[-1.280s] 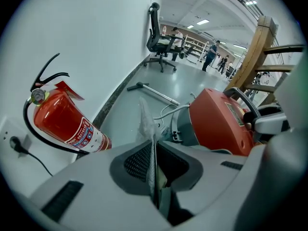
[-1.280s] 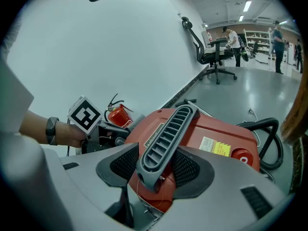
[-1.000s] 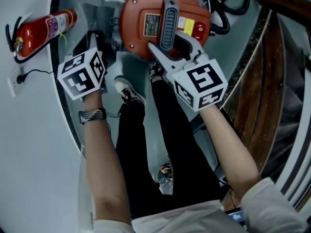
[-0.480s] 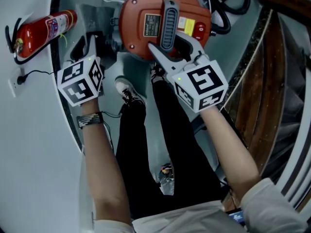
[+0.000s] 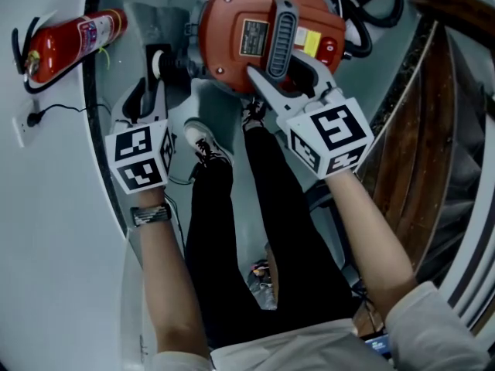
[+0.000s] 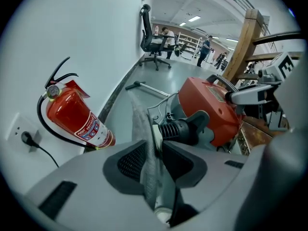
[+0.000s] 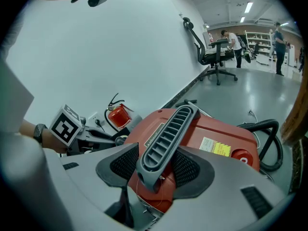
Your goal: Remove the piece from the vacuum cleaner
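Vacuum cleaner point(image 5: 226, 56); office chair point(image 6: 153, 38) (gripper views)

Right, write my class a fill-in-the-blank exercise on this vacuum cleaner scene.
1. The right hand-held gripper is shut on the vacuum cleaner's grey ____.
2. Against the white wall stands a red fire ____.
3. The black plug sits in a wall ____.
Missing words: handle; extinguisher; socket.

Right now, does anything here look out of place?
Yes: a limp grey cloth strip stands between the left gripper's jaws, which have just been opening, so it looks loose rather than gripped. A black hose also lies looped on the floor beside the orange vacuum cleaner.
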`<state>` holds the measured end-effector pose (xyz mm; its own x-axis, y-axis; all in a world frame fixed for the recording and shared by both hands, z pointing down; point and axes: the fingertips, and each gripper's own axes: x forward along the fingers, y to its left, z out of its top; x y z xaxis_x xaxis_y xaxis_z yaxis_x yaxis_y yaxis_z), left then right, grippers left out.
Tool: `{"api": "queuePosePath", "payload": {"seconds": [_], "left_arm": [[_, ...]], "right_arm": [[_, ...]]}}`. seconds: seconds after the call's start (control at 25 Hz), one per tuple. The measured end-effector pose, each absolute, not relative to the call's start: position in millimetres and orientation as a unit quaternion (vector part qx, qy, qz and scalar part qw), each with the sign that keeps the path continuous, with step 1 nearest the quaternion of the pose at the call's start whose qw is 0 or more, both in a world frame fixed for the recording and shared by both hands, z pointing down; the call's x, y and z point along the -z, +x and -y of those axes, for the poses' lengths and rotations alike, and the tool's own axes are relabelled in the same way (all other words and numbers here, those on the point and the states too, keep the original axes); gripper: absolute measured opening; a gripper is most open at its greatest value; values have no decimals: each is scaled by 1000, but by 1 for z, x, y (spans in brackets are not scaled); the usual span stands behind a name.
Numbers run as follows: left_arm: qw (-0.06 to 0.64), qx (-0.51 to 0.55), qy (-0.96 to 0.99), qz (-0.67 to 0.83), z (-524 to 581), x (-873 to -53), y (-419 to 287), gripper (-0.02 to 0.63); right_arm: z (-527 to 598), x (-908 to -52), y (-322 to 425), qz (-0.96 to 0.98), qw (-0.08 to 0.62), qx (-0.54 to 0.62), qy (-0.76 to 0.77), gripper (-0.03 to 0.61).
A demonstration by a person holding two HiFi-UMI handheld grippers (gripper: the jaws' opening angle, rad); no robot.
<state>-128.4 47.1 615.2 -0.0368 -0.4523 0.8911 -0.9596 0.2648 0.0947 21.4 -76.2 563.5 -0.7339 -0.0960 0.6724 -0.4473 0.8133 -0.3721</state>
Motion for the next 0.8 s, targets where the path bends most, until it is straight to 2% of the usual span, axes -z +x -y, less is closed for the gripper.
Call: {"api": "queuePosePath", "payload": {"seconds": [0.28, 0.8], "left_arm": [[467, -291, 515, 657, -48, -622, -131, 48], [462, -323, 494, 662, -52, -624, -137, 43]], "right_arm": [[76, -564, 21, 893, 333, -264, 151, 218], [75, -563, 21, 893, 332, -266, 148, 218]]}}
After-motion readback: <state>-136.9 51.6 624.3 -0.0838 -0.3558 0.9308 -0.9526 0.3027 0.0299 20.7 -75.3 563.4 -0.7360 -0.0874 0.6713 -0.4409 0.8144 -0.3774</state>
